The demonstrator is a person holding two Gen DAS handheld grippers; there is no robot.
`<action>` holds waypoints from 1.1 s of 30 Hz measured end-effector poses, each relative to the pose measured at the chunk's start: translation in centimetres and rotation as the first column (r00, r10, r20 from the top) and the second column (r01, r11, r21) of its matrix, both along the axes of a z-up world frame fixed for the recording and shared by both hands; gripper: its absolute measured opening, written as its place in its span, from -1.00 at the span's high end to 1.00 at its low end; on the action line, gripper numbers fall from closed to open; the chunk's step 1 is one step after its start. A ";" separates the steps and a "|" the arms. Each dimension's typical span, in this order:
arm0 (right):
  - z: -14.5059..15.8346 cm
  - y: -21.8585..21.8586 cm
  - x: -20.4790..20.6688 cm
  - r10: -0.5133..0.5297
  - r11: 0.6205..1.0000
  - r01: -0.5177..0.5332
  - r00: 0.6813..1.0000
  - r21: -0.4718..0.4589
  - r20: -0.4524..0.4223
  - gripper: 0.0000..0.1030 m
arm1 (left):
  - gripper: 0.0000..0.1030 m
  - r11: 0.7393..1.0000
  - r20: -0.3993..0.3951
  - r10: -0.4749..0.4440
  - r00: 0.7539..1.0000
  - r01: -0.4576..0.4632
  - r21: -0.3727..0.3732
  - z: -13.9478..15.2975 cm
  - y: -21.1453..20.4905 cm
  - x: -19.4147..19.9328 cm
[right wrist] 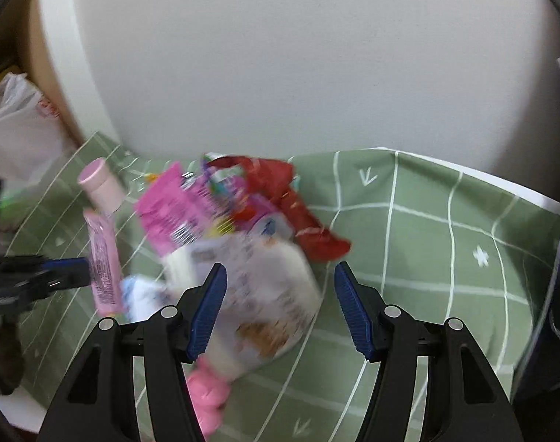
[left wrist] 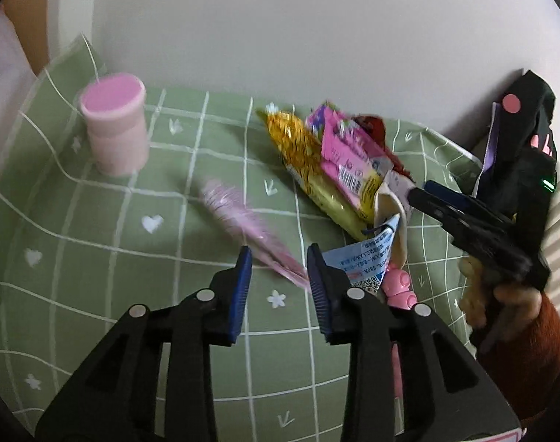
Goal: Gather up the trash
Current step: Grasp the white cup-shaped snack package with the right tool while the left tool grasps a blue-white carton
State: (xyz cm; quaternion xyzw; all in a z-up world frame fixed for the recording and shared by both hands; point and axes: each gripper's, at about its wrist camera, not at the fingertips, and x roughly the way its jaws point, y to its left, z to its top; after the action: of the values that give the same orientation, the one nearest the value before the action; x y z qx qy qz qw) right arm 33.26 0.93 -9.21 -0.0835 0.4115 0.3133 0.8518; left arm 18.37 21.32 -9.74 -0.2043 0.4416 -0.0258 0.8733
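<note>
A heap of snack wrappers lies on a green checked cloth [left wrist: 95, 258]: a gold one [left wrist: 302, 154], a magenta one with a barcode [left wrist: 350, 154], a red one [right wrist: 298, 213] and a blue-white packet [left wrist: 364, 261]. My left gripper [left wrist: 278, 254] is open. A long pale-pink wrapper [left wrist: 243, 221] is blurred, and its near end reaches the tip of one pad without being pinched. My right gripper [right wrist: 280, 269] is open wide over a blurred white bag [right wrist: 265, 294] that sits between its jaws. Only one pad seems to touch the bag. That gripper [left wrist: 422, 190] comes into the heap from the right.
A pink lidded cup [left wrist: 114, 125] stands upright at the cloth's far left. A pink plastic toy [right wrist: 206, 394] lies under the heap's near side. A hand in an orange sleeve [left wrist: 530, 350] holds the right gripper. A white plastic bag [right wrist: 18, 129] hangs off the table's left; a white wall stands behind.
</note>
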 end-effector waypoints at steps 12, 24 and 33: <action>-1.1 -3.0 0.6 0.070 0.993 -0.056 0.987 0.100 -0.144 0.71 | 0.16 0.981 0.091 -0.193 0.977 0.190 0.035 1.9 -4.0 2.3; -0.4 -10.1 -4.9 -0.137 0.989 0.142 0.985 0.041 -0.106 0.53 | 0.07 0.973 0.016 -0.226 0.974 0.225 0.059 -1.5 -8.0 7.2; -1.4 -10.0 -5.1 -0.136 0.981 0.152 0.982 0.117 -0.132 0.00 | 0.07 0.975 0.021 -0.218 0.976 0.216 0.058 -1.3 -7.5 6.8</action>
State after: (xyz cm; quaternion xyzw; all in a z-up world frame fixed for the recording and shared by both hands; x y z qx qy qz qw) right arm 28.14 -9.06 -10.57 0.0203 0.4475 0.2806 0.8489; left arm 25.17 13.84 -11.03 -0.1303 0.4500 -0.1114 0.8764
